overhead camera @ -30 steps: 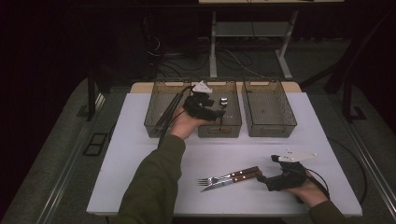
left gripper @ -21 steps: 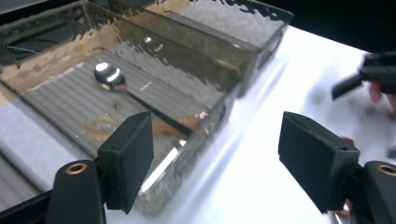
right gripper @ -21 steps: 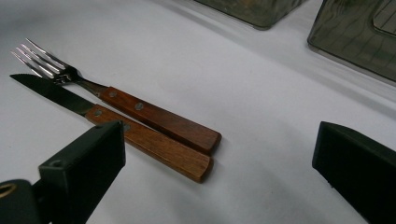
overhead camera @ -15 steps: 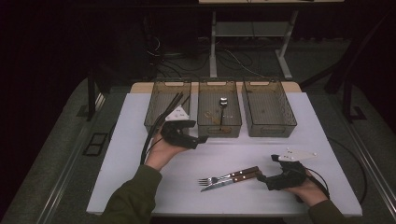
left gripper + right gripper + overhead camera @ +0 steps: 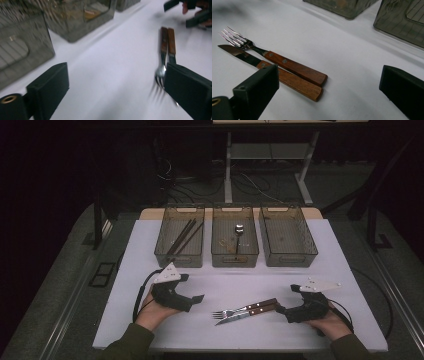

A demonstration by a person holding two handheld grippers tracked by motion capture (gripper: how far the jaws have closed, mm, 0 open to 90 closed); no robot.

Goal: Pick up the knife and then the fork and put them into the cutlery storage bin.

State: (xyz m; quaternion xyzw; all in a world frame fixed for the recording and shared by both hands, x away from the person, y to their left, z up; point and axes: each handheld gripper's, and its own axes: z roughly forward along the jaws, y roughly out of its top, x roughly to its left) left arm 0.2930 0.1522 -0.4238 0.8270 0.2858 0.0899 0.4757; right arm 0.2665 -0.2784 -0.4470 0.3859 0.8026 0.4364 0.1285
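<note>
1. Cutlery sorting looks to be the job: three smoky clear plastic bins stand in a row at the far side of the white counter. The left bin holds dark chopsticks, the middle bin a steel spoon, and the right bin looks empty.
2. Left tongs, over the middle bin a second ago, have pulled back to the near counter, jaws wide apart and empty; the spoon was probably just dropped.
3. Right tongs rest open beside the handles, unmoved.
4. Wooden-handled fork and wooden-handled knife lie touching, side by side, between both tongs, likely next.
</note>
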